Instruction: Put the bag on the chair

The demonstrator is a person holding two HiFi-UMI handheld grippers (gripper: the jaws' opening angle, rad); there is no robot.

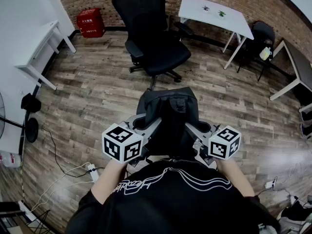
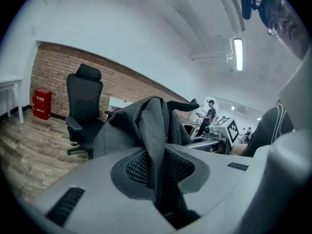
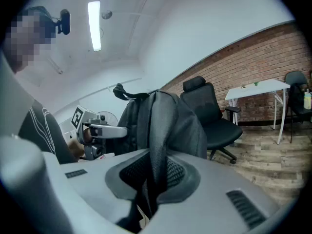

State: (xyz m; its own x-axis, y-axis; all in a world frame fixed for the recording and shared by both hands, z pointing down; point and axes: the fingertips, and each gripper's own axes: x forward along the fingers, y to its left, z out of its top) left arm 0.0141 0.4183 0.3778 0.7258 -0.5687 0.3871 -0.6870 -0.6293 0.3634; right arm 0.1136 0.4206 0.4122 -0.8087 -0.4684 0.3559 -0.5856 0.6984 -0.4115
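A dark grey backpack (image 1: pixel 168 116) hangs in the air in front of me, held from both sides. My left gripper (image 1: pixel 146 127) is shut on a strap of the bag (image 2: pixel 155 145). On the other side my right gripper (image 1: pixel 191 129) is shut on another strap of the bag (image 3: pixel 158 145). The black office chair (image 1: pixel 153 43) stands beyond the bag on the wood floor, its seat facing me and bare. In the left gripper view the chair (image 2: pixel 83 108) is at the left; in the right gripper view the chair (image 3: pixel 212 116) is at the right.
A white table (image 1: pixel 214 11) stands at the back right with a dark chair (image 1: pixel 261 40) beside it. A white desk (image 1: pixel 34 38) and a red box (image 1: pixel 90 22) are at the left. Cables and a power strip (image 1: pixel 91 170) lie on the floor near my left.
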